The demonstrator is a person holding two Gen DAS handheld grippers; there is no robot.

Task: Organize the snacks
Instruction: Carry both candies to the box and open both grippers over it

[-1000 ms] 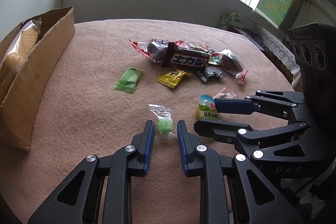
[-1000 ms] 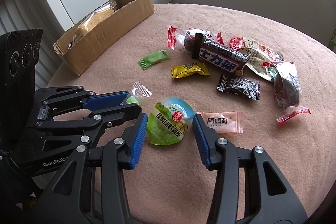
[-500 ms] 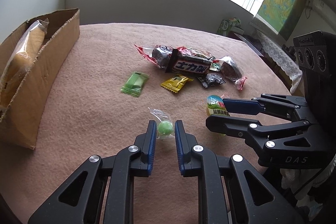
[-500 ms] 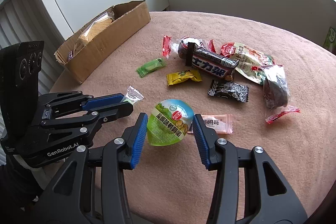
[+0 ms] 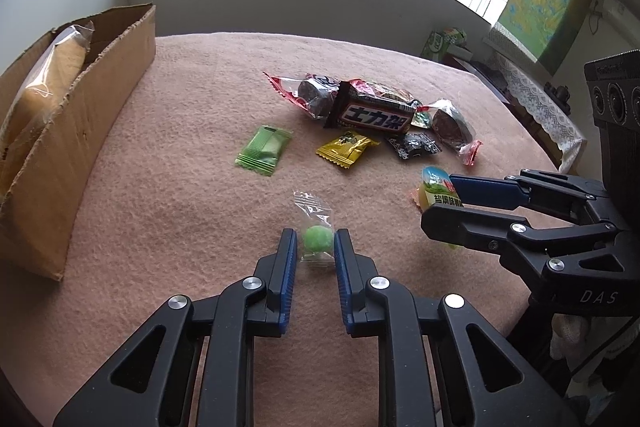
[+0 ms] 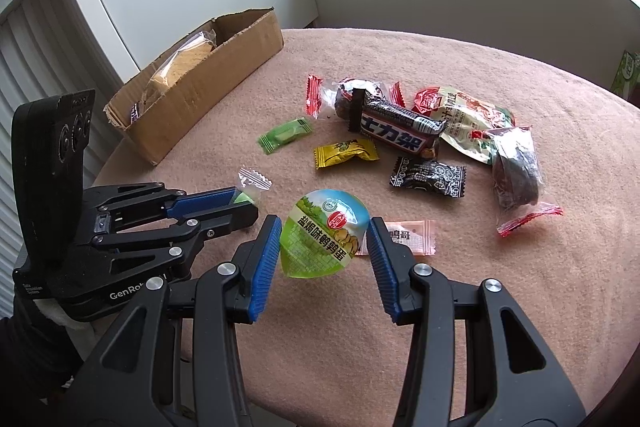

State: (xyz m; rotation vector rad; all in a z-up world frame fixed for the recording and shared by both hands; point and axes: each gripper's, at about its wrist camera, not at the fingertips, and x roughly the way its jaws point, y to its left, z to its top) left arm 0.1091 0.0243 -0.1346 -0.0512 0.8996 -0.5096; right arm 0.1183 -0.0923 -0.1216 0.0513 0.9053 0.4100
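My left gripper [image 5: 314,234] is shut on a small round green candy [image 5: 317,241] in a clear wrapper, just above the pink tablecloth [image 5: 180,227]. In the right wrist view the left gripper [image 6: 246,203] shows from the side with the wrapper's end sticking out. My right gripper [image 6: 324,223] is shut on a teardrop-shaped green and blue egg packet [image 6: 320,243], held a little off the cloth and partly covering a pink candy [image 6: 414,237]. The left wrist view shows the right gripper [image 5: 440,203] close on the right.
An open cardboard box [image 5: 80,99] holding a bagged bread [image 5: 44,79] stands at the left edge. On the cloth beyond lie a green packet [image 5: 264,149], a yellow candy [image 5: 347,147], a black candy [image 6: 428,175], a chocolate bar [image 6: 396,125] and brown cake packs [image 6: 516,167].
The left jaws have narrowed onto the green candy. The right gripper has raised the egg packet slightly, so it now overlaps the pink candy.
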